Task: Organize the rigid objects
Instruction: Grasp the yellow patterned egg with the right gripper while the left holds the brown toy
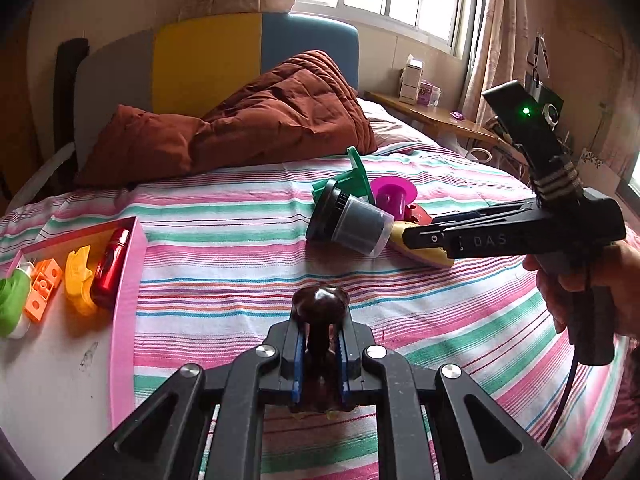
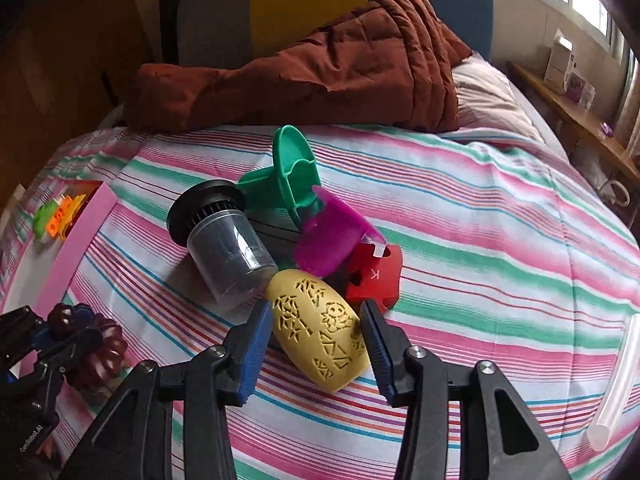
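Note:
My left gripper (image 1: 320, 332) is shut on a dark brown knobbed piece (image 1: 320, 300) just above the striped bedsheet; the right wrist view shows that gripper (image 2: 60, 332) at the lower left. My right gripper (image 2: 316, 344) stands open astride a yellow egg-shaped shell with cut-out patterns (image 2: 312, 320), with a pad close on either side. Behind the shell lie a grey clear cylinder with a black cap (image 2: 228, 256), a green funnel-like piece (image 2: 292, 164), a purple cup (image 2: 328, 244) and a red block (image 2: 376, 276). A pink-rimmed tray (image 1: 128, 280) at the left holds red, yellow, orange and green toys.
A rumpled brown quilt (image 1: 260, 120) lies across the head of the bed. A translucent tube (image 2: 616, 380) rests on the sheet at the right. A wooden bedside shelf (image 1: 432, 116) with boxes stands under the window. A hand (image 1: 568, 292) grips the right tool.

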Available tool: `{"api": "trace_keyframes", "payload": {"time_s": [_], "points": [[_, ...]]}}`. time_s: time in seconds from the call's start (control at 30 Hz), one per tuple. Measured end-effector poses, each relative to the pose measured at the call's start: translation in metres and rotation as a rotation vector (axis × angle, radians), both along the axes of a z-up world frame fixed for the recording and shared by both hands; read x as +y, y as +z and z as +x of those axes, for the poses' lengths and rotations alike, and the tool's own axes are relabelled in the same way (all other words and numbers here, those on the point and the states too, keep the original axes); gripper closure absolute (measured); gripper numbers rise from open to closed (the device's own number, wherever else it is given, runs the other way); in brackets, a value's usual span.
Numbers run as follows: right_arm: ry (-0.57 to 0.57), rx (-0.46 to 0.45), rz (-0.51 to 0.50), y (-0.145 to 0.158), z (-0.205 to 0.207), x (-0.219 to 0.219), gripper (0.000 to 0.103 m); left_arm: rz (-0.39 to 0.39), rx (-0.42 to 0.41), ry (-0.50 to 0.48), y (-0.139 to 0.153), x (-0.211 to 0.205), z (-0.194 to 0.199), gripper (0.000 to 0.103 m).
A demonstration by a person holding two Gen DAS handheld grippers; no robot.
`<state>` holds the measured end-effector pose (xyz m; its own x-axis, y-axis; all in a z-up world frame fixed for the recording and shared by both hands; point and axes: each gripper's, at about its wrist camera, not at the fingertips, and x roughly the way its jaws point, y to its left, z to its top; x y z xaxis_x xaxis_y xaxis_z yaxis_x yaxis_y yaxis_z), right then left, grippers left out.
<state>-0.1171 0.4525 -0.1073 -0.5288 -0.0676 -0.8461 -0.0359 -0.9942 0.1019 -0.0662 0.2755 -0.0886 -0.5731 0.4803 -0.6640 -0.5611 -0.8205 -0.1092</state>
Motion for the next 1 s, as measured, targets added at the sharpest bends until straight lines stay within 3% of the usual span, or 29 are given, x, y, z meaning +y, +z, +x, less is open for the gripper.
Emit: {"api": "trace_keyframes", "payload": {"time_s": [0.2, 0.27, 0.4, 0.6, 1.0], "points": [[0.019, -0.045, 0.017, -0.012, 0.002, -0.010, 0.054, 0.003, 0.000, 0.000, -0.001, -0.001, 0.000, 0.090], [0.015, -0.007, 0.057, -0.012, 0.008, -0.016, 0.058, 0.002, 0.001, 0.000, -0.001, -0.001, 0.000, 0.090], [-0.054, 0.033, -0.050, -0.010, 0.021, -0.012, 0.059, 0.003, 0.001, 0.001, -0.001, -0.001, 0.000, 0.090], [-0.174, 0.047, -0.091, -0.011, 0.062, -0.016, 0.059, 0.004, 0.004, 0.001, -0.001, -0.001, 0.001, 0.090], [-0.255, 0.064, -0.011, -0.011, 0.059, -0.028, 0.060, -0.001, -0.003, 0.014, -0.002, 0.000, -0.002, 0.086]]}}
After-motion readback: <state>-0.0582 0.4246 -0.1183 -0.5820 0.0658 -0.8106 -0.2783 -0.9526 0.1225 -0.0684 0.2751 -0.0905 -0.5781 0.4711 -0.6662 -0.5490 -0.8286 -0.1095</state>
